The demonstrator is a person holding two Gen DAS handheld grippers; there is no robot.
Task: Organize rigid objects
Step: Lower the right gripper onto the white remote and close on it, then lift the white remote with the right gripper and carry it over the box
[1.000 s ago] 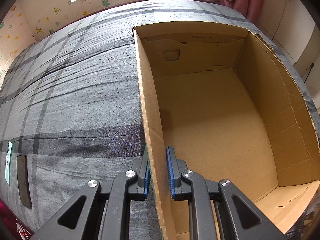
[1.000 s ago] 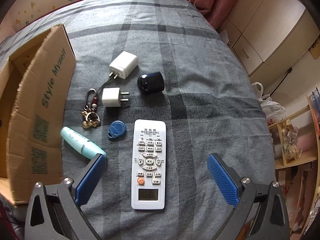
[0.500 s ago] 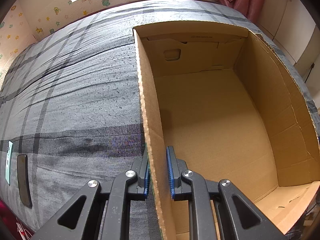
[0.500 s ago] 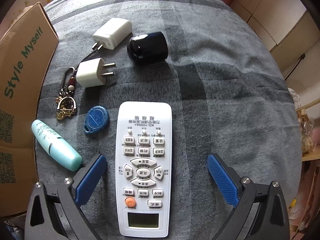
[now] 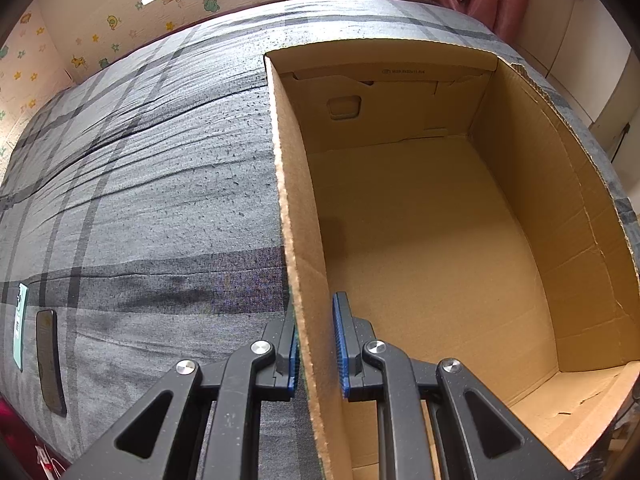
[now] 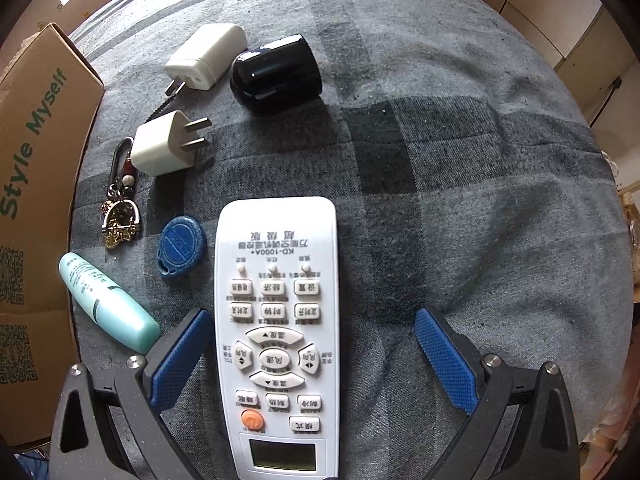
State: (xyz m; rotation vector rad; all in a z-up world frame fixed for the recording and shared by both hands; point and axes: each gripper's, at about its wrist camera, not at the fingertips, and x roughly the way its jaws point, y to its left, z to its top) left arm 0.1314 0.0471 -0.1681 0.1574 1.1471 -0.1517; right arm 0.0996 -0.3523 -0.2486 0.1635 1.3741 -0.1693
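The left gripper (image 5: 316, 344) is clamped on the near wall of the open brown cardboard box (image 5: 600, 264), which sits empty on the grey plaid bedcover (image 5: 140, 200). The right gripper (image 6: 314, 354) hangs with its blue pads spread wide, straddling the white rectangular remote control (image 6: 276, 320) lying flat beside the box. The left pad sits much nearer the remote than the right one, so closing off-centre could shove it sideways into the mint-green tube (image 6: 106, 304) or blue oval key fob (image 6: 180, 246). The soft cover may also let it tilt.
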